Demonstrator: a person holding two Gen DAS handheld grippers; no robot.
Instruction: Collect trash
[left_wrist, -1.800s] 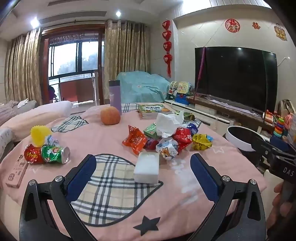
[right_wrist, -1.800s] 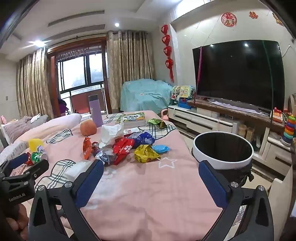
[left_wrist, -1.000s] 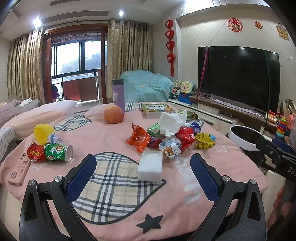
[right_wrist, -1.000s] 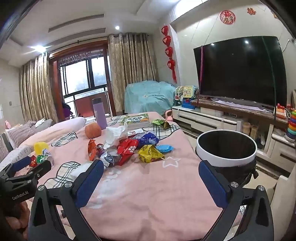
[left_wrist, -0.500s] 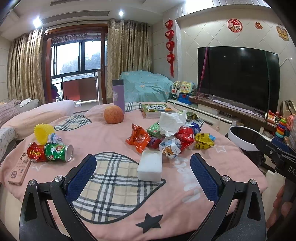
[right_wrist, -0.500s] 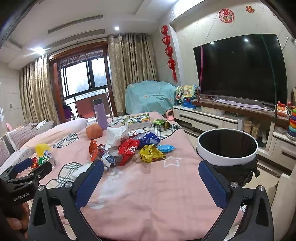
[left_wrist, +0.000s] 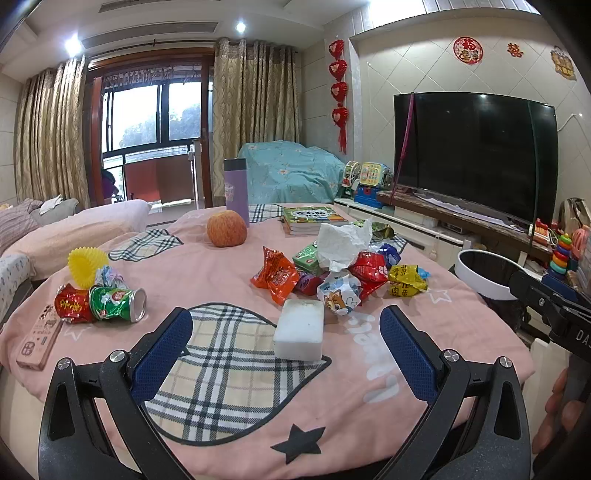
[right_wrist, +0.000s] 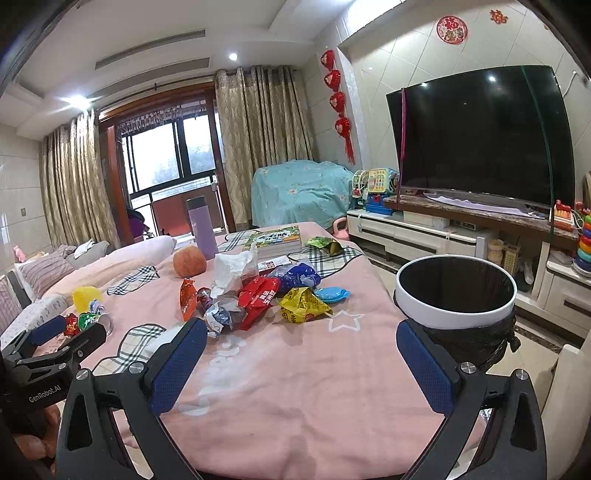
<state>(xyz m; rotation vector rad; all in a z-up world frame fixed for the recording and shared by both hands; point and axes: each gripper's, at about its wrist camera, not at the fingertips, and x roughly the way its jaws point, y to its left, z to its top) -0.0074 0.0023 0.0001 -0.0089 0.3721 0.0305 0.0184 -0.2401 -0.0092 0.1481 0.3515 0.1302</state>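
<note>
Sponge (right_wrist: 162, 338) half hidden behind fingers, remote (left_wrist: 37, 338) labels unreadable

Right wrist view: open right gripper (right_wrist: 301, 363) above pink tablecloth (right_wrist: 295, 369).
Wrapper pile (right_wrist: 258, 291) at 11 o'clock; black-lined bin (right_wrist: 456, 299) at 2 o'clock.

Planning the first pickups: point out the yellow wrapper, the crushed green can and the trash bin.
yellow wrapper (right_wrist: 303, 305), right wrist view, centre of its face.
crushed green can (left_wrist: 110, 303), left wrist view, side wall.
trash bin (right_wrist: 458, 317), right wrist view, white front rim.
</note>
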